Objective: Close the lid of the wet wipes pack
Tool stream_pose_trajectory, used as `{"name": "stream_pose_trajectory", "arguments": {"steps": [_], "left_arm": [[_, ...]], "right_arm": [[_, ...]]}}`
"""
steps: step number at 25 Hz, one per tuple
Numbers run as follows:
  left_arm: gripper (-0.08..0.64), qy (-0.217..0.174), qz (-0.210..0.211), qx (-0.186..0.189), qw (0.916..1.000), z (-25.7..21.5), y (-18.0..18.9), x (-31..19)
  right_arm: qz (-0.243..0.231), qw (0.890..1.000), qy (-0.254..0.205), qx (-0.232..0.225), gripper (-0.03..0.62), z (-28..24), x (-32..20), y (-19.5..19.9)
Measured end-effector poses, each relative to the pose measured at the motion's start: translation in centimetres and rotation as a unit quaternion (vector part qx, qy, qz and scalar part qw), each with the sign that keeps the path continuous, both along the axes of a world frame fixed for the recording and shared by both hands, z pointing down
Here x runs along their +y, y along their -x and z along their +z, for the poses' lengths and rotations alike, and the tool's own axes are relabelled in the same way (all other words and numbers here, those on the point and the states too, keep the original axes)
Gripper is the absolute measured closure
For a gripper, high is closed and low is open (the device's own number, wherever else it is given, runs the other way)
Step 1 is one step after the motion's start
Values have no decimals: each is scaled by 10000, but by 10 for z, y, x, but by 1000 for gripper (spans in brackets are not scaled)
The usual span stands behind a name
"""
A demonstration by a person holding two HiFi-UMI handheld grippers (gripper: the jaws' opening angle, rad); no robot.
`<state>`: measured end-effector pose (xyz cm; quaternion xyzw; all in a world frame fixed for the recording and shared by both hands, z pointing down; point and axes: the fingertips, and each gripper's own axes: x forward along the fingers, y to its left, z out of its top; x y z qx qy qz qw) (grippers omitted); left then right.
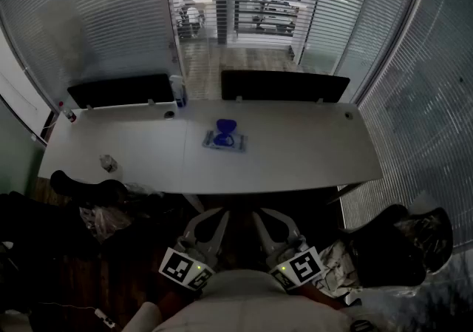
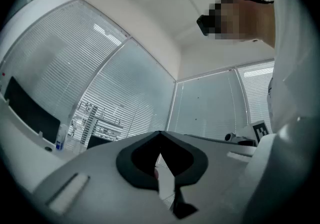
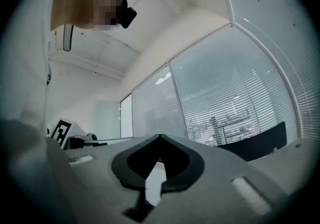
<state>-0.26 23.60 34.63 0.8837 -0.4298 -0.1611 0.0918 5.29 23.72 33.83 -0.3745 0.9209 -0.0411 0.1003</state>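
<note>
Pack of wet wipes [image 1: 224, 140] lies flat near the middle of the white desk [image 1: 310, 153], with its blue lid [image 1: 225, 129] standing up from it, open. At the desk's far edge stand two dark panels [image 1: 284, 85] side by side, and a small bottle [image 1: 177, 91] stands between them. A small crumpled object [image 1: 109, 163] sits alone toward the desk's left end; what it is cannot be made out. Dark chairs [image 1: 403, 238] stand on the near side, at both ends of the desk.

Both grippers hang low at the bottom of the head view, close to the person's body and well apart from the pack. The left gripper [image 2: 160, 135] has its jaws pressed together at the tips with nothing between them, and it points slightly upward at the slatted blinds [image 2: 100, 93] and the ceiling. The right gripper [image 3: 160, 139] is likewise fully closed and empty, tilted a little upward toward the blinds. Each gripper view catches the other gripper's marker cube beside it.
</note>
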Motion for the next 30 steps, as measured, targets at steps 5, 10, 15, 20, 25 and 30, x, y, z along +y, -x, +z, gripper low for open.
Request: {"name": "stream_pose_trajectory", "arguments": {"steps": [5,10,15,20,25,30], "left_arm": [[557,36,23,-3,10000,2,-3,-2],[557,71,89,-43,9999,3,-10,-3],[557,127,132,-105,9998,6,-24,-4],[557,210,42,-177,9996,9,-36,-5],[557,327,-116,-264,9990,14,-46,-8],[557,419,-156,-299,9985,19,-66,-9]], "right_arm": [[20,10000,-28,24,594,-1,-1,-3],[114,9999,50,-28,594,8,-5,-16],[47,9999,21,-87,594,5,-1,-26],[176,9998,61,-43,594,13,-4,-47],[137,9995,272,-36,594,20,-6,-61],[85,9992,371,-82,594,24,-8,-79]]}}
